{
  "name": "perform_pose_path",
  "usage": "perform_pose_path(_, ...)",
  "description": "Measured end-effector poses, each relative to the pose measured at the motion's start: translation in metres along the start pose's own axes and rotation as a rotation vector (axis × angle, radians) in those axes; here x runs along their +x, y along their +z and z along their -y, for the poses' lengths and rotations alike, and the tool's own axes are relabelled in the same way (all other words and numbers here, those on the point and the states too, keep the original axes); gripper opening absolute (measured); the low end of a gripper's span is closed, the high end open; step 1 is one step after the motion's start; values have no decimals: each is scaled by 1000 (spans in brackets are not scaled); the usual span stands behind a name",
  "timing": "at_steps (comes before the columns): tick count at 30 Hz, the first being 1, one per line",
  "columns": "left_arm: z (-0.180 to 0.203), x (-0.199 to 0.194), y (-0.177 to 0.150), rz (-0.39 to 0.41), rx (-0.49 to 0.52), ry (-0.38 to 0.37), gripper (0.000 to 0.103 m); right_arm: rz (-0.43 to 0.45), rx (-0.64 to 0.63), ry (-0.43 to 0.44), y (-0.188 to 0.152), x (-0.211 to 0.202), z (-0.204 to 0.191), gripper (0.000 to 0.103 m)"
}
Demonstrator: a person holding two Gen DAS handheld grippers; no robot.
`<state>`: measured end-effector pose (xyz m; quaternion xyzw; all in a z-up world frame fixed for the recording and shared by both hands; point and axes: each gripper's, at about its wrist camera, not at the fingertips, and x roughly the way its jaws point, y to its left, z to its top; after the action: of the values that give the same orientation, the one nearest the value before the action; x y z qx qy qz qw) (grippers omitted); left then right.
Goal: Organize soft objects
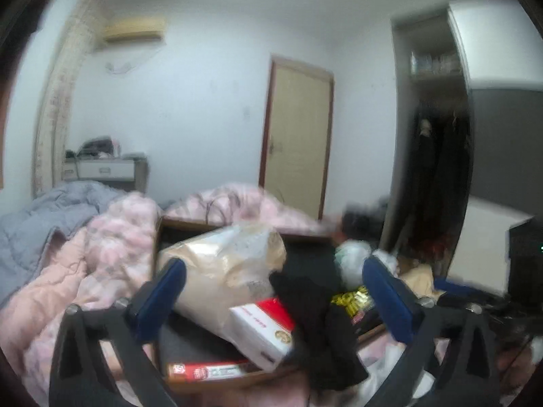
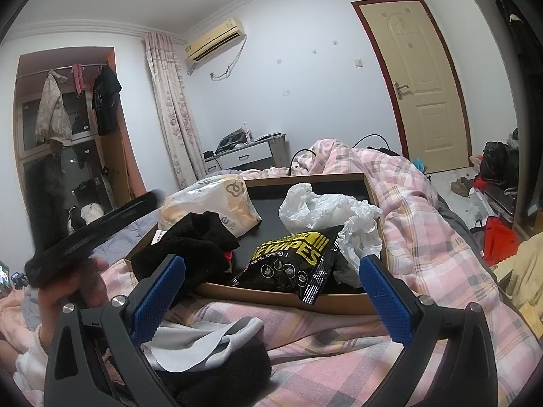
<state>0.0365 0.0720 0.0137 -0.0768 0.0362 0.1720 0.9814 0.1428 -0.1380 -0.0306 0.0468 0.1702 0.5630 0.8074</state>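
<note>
A wooden-rimmed black tray (image 2: pixel 371 190) lies on the bed. In it are a beige soft pack (image 2: pixel 217 203), a black cloth (image 2: pixel 190 247), a black-and-yellow wipes pack (image 2: pixel 292 257) and a crumpled white plastic bag (image 2: pixel 325 207). My right gripper (image 2: pixel 271 288) is open and empty, just short of the tray's near rim. My left gripper (image 1: pixel 271 291) is open and empty above the tray (image 1: pixel 157 237), with the beige pack (image 1: pixel 224 264), a red-and-white box (image 1: pixel 264 332) and the black cloth (image 1: pixel 322 332) between its fingers. A grey-and-black garment (image 2: pixel 210 349) lies under the right gripper.
A pink plaid quilt (image 2: pixel 424 237) covers the bed around the tray, with a grey quilt (image 1: pixel 44 224) at the left. The other handheld gripper and a hand (image 2: pixel 78 244) show at the left of the right wrist view. A door (image 2: pixel 420 88), a wardrobe (image 1: pixel 437 176) and floor clutter (image 2: pixel 495 183) lie beyond.
</note>
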Motion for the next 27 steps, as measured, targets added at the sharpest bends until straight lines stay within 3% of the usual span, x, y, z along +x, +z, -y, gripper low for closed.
perform_pose_path(4,-18,-43,-4,74,-104,22,103,2,8,14,2,-3,2,102)
perform_pose_path(11,-35,-78,-7,115,-193,-15,103,-2,14,50,8,-6,4,102)
perform_pose_path(15,-35,-73,-8,91,-195,-6,103,-31,-59,43,6,-1,-4,102)
perform_pose_path(18,-28,-69,-11,83,-169,50,103,-55,-92,38,7,5,-10,102)
perform_pose_path(27,-10,-53,-19,74,-118,42,103,-76,-126,37,9,9,-9,102)
